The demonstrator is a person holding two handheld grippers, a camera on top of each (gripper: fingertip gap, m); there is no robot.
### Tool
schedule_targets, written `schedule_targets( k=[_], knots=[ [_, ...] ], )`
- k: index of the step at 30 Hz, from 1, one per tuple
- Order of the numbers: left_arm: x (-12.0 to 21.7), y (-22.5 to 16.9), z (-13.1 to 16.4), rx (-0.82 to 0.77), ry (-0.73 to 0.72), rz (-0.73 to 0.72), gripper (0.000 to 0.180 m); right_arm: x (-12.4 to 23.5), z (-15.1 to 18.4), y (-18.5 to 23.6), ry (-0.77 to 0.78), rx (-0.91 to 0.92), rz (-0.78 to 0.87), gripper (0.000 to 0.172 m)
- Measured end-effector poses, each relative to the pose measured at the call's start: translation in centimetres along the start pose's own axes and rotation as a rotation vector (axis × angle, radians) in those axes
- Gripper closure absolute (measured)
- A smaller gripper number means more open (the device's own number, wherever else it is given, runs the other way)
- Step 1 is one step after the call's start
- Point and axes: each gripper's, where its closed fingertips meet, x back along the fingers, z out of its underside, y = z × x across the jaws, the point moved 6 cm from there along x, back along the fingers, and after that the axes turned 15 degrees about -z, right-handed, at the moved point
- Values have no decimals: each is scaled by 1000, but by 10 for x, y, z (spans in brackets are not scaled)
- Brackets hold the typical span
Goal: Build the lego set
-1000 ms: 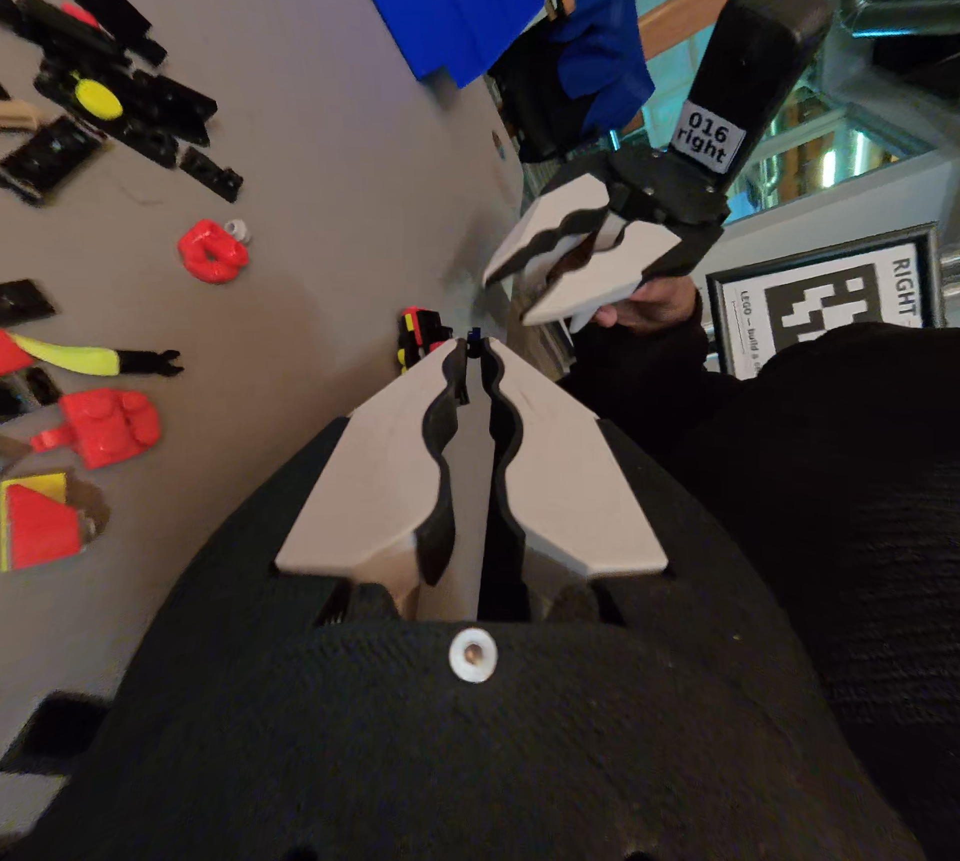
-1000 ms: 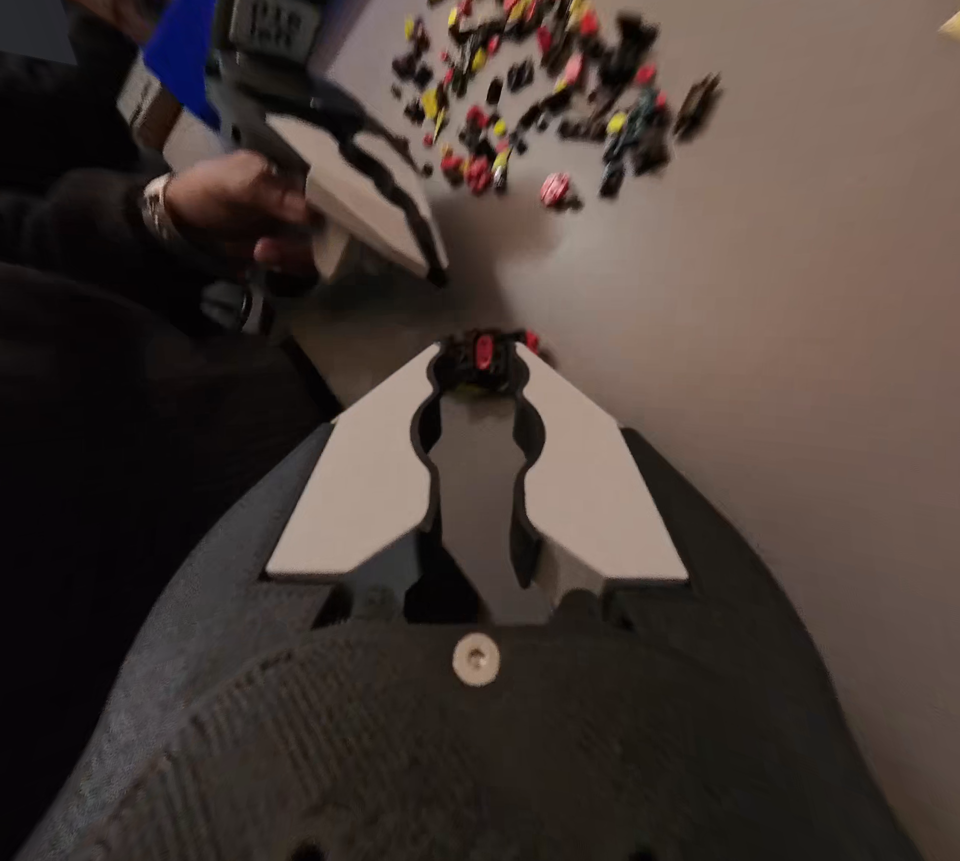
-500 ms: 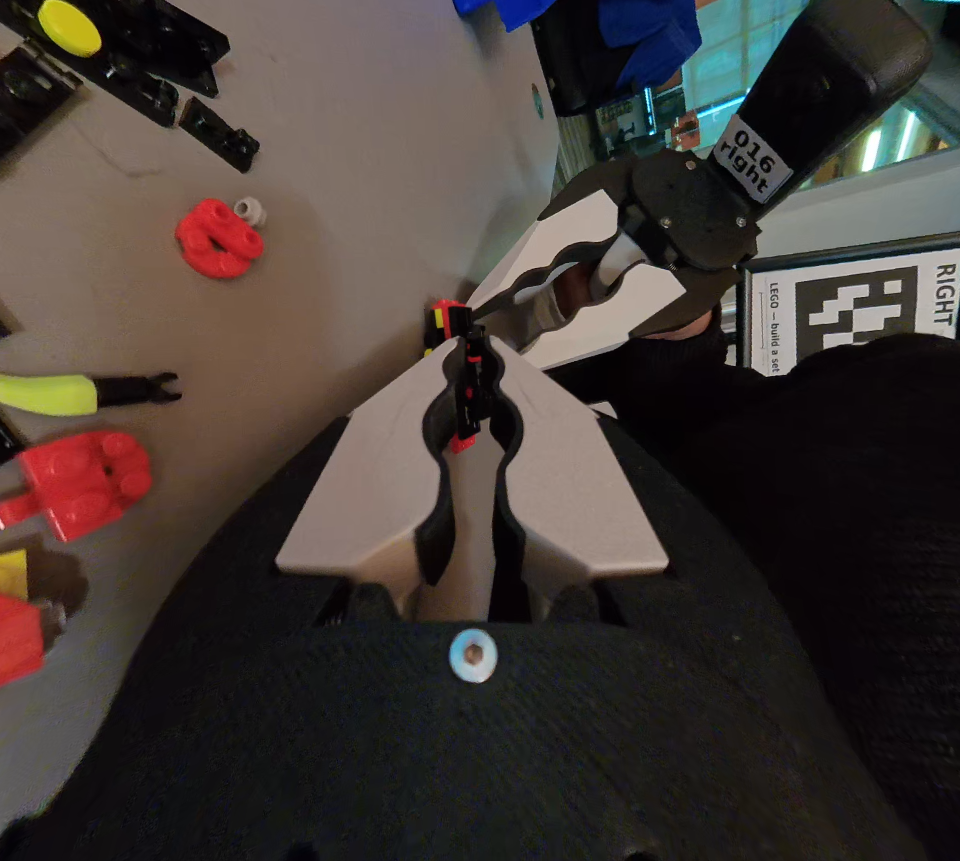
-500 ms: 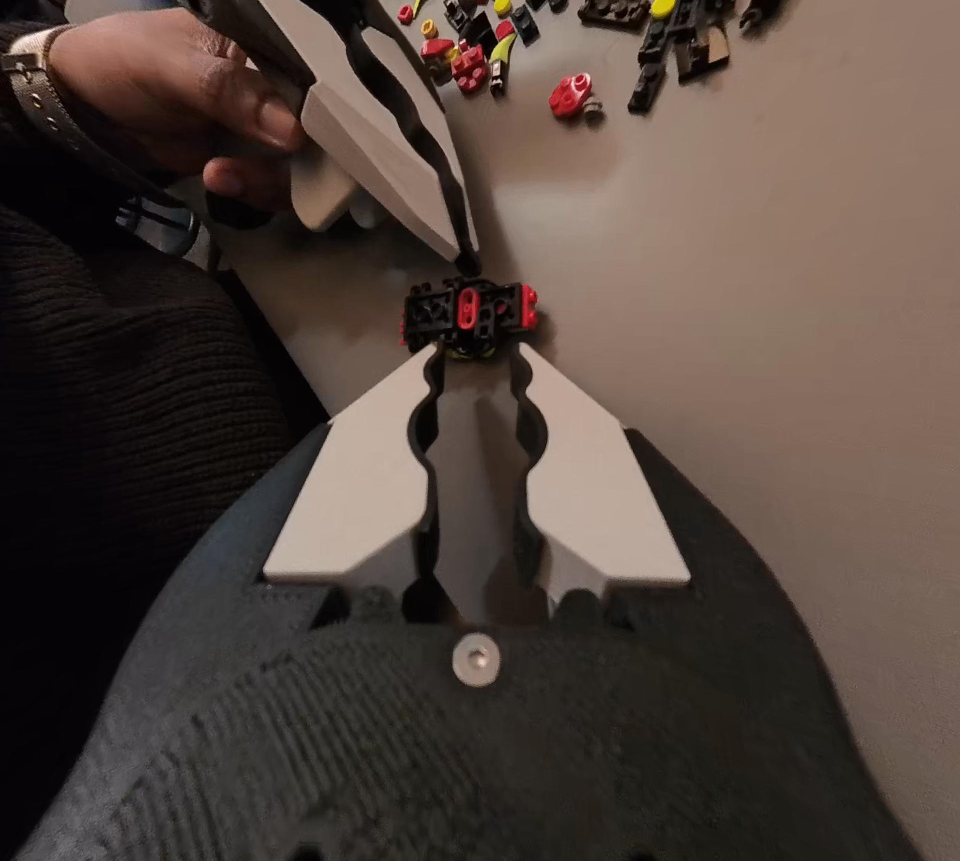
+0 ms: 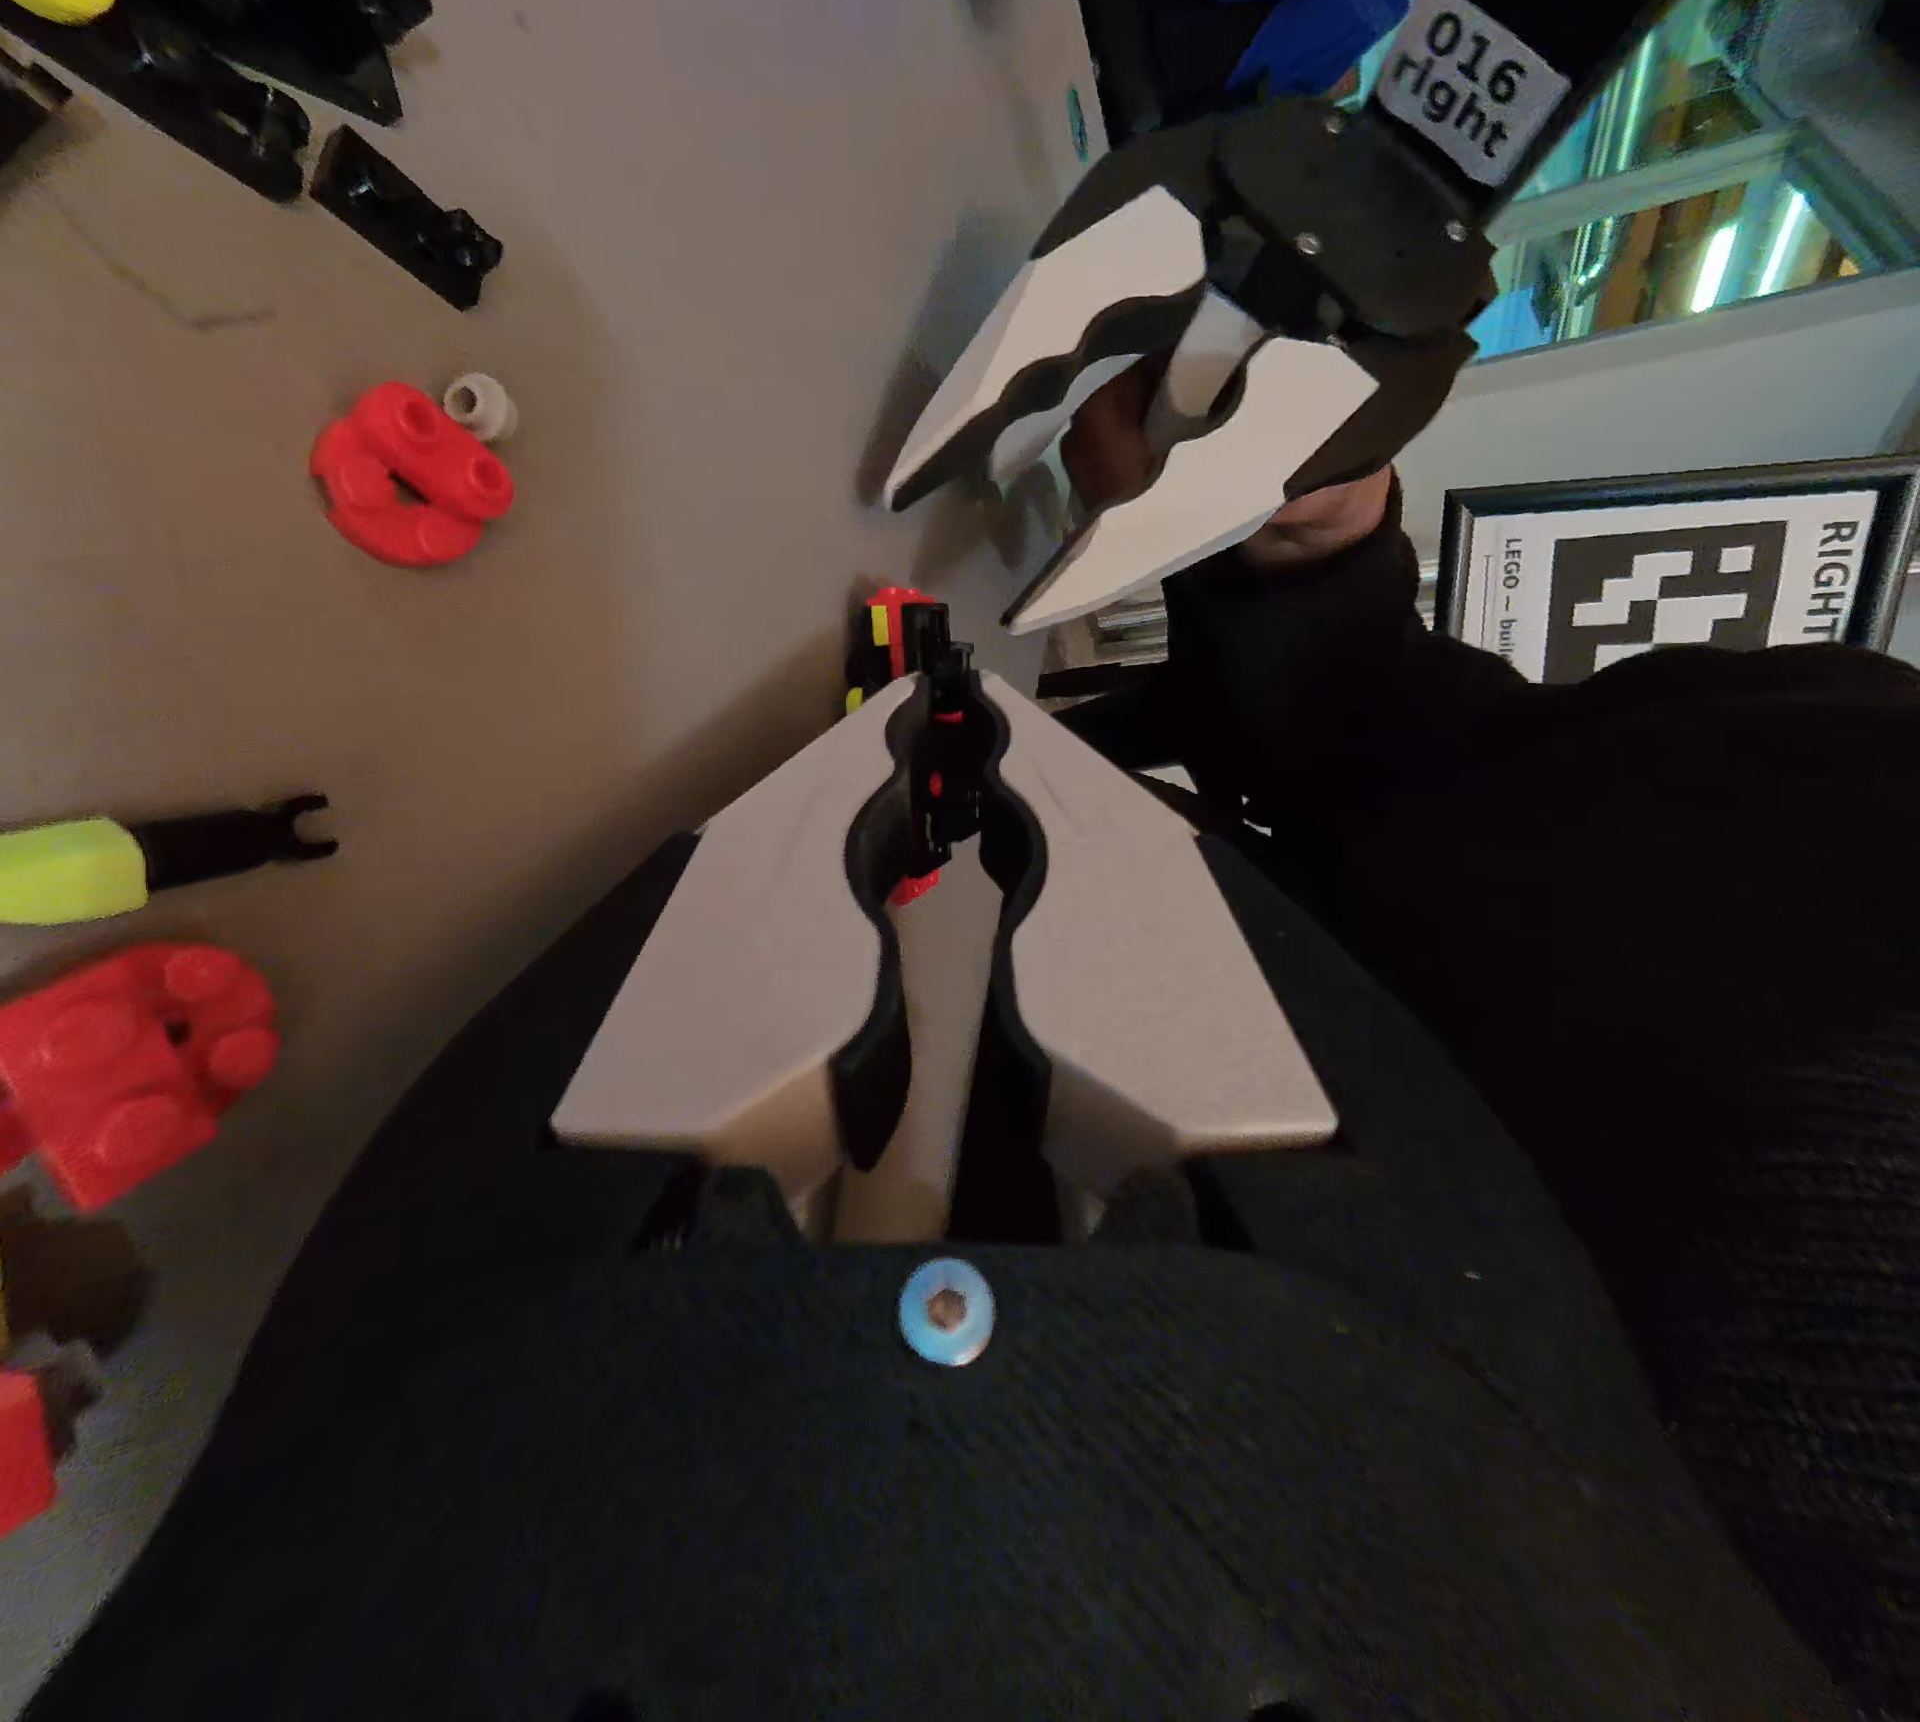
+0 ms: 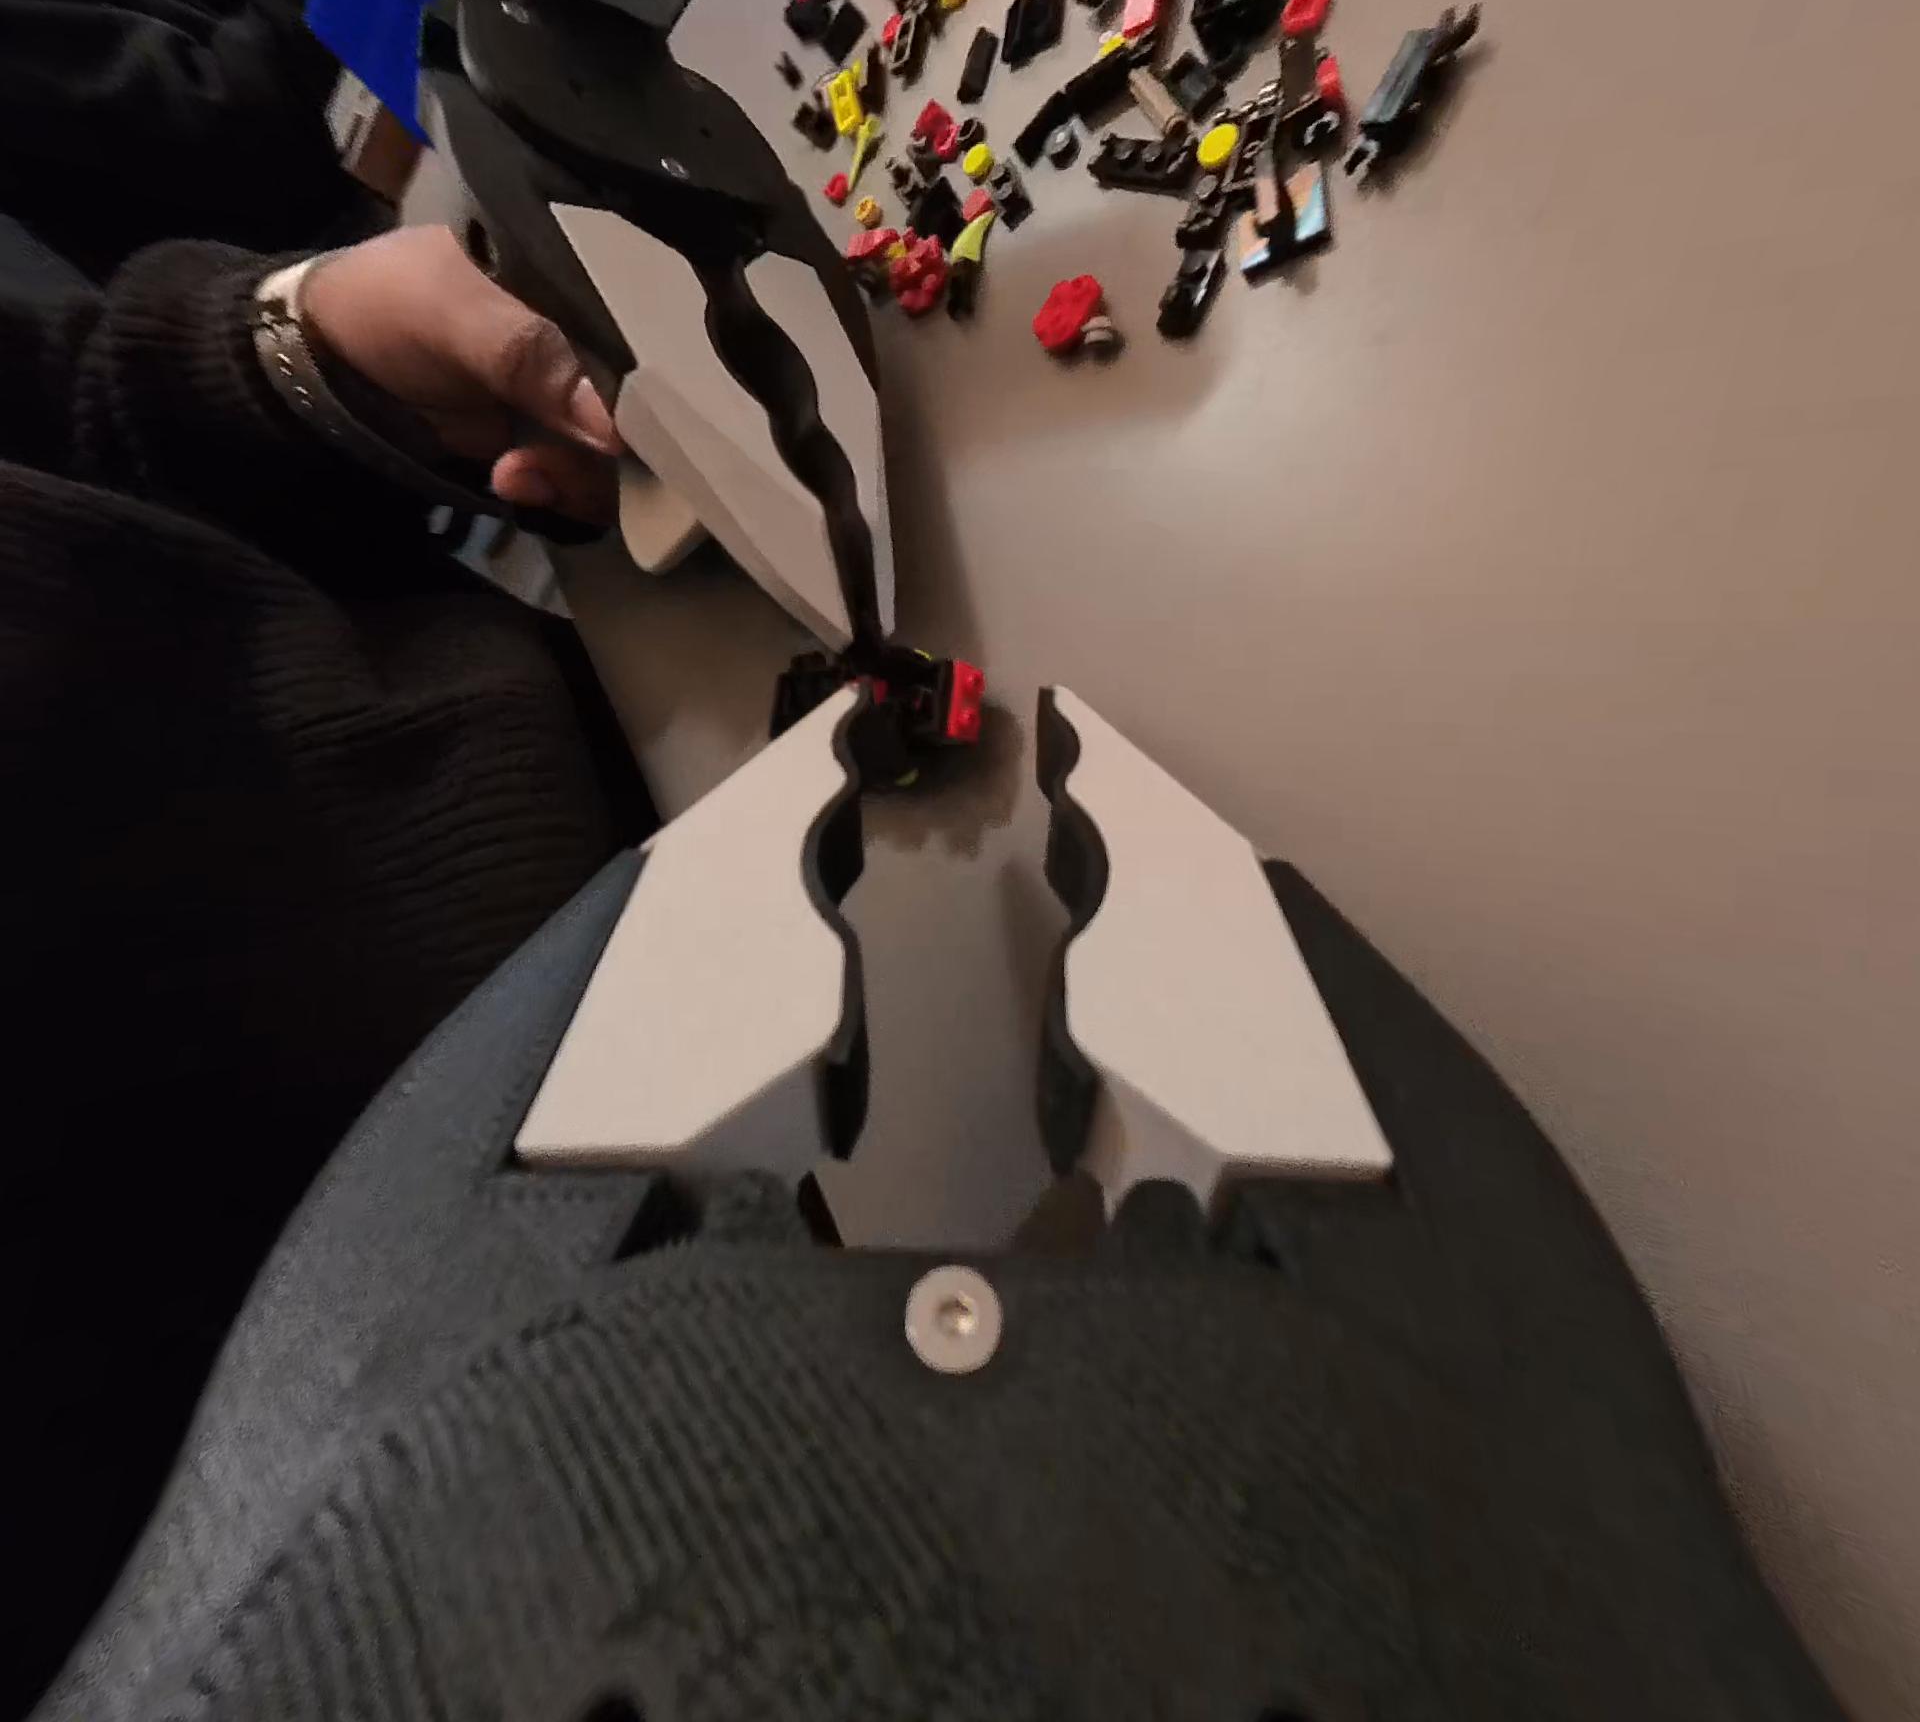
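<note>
Brick assembly [image 5: 935, 779], small, black and red, is sitting near the table [image 5: 665, 322] edge, pinched between the narrow fingers of the left gripper [image 5: 940, 685]. Right gripper [image 6: 951, 706] is hanging just beside it, jaws wide apart, gripping nothing.

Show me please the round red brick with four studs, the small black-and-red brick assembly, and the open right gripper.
Round red brick with four studs [image 5: 410, 477]: left wrist view, its top face.
Small black-and-red brick assembly [image 6: 961, 704]: right wrist view, its red end.
Right gripper [image 6: 945, 716]: right wrist view, between its fingertips.
</note>
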Motion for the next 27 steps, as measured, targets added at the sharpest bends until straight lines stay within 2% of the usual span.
schedule_targets(
  k=[10,27],
  knots=[
    [-2,3,0,15,30,15,178,-9,8,-6,-3,-199,-147,146],
    [-1,3,8,-1,98,33,177,-22,12,-5,5,-265,-225,154]
  ],
)
